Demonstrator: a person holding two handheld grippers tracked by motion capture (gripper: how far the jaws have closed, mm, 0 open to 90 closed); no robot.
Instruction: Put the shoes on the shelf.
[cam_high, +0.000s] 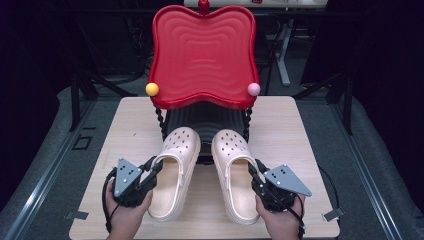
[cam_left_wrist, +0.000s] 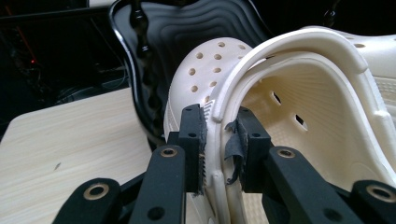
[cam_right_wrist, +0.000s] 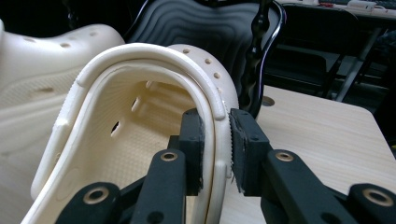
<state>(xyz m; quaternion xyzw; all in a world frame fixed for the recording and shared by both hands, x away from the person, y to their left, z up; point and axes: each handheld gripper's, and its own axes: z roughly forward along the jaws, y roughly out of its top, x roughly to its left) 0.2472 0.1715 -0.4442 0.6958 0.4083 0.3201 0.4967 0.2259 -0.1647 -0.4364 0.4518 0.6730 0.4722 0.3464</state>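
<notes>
Cream foam clogs, two, side by side on the pale wooden bench (cam_high: 125, 130), toes toward a red wavy tray (cam_high: 202, 55) raised on a black twisted stand (cam_high: 161, 122). Left clog (cam_high: 172, 172) gripped at its outer side wall by the left tongs (cam_high: 156, 169); in the left gripper view, both pads pressed against that wall (cam_left_wrist: 215, 140), one pad outside, one inside the shoe, with a torn strip of pad lining hanging on the inner one. Right clog (cam_high: 235, 175) gripped likewise at its outer side wall by the right tongs (cam_high: 253, 170); in the right gripper view, wall (cam_right_wrist: 217, 140) clamped between the two pads, heel strap arching above. Toes of both clogs just in front of a black ribbed lower tray (cam_high: 205, 120) beneath the red one. Yellow ball (cam_high: 152, 89) and pink ball (cam_high: 254, 89) at the red tray's near corners. Hands at the bench's near edge, grey three-cornered plates on top of both tongs.
</notes>
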